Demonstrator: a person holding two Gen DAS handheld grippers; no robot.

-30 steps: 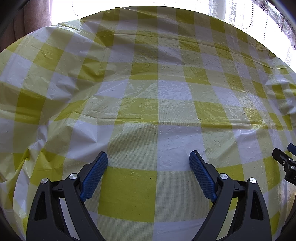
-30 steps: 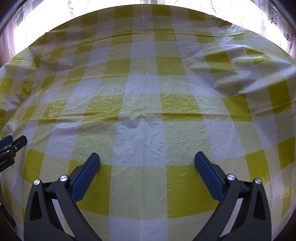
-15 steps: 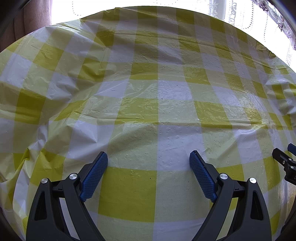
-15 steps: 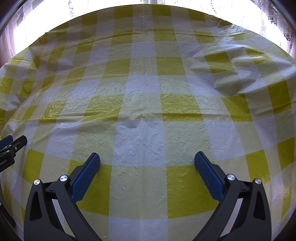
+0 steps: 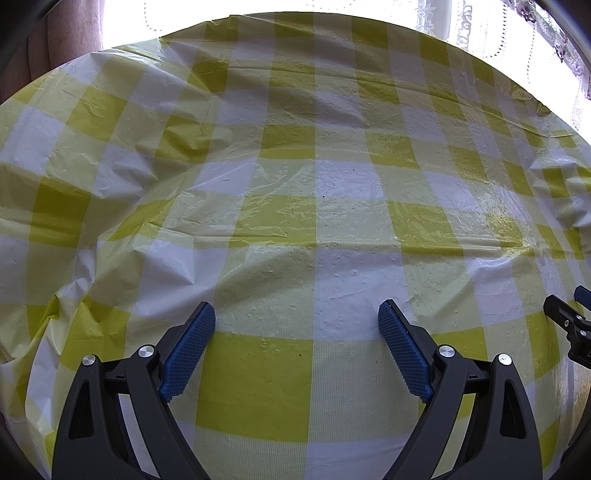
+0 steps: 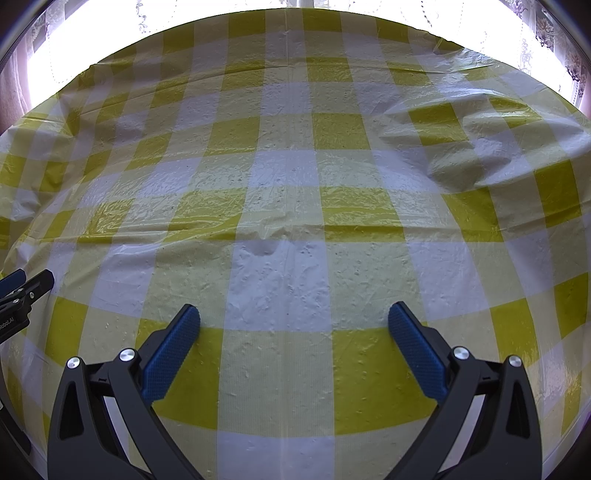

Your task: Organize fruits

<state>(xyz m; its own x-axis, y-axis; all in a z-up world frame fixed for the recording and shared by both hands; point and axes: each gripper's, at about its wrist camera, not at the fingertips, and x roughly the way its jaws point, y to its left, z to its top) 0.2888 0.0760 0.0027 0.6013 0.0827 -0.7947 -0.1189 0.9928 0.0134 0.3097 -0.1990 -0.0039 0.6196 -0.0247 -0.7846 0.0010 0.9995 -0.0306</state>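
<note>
Fingers of the left gripper (image 5: 297, 314) stand wide apart with nothing between their blue ribbed pads (image 5: 189, 352), angled down over the counter. Fingers of the right gripper (image 6: 294, 315) stand equally wide, their blue pads (image 6: 415, 354) also empty, tilted down at a similar slant. Beneath both lies a yellow-and-white checked plastic tablecloth (image 5: 314, 177), glossy, creased and rumpled, covering the counter (image 6: 280, 184) from near edge to far edge. In the right wrist view a raised fold (image 6: 465, 147) swells the cloth at upper right; in the left wrist view, wrinkles gather at the left side. Each gripper appears at the margin of the other's view: the right one at the right edge of the left wrist view, the left one at the left edge of the right wrist view, so the two hang side by side, near each other but apart. Bright window light and a lace curtain (image 5: 517, 33) lie beyond the far edge. No fruit shows in either view; its place cannot be told.
</note>
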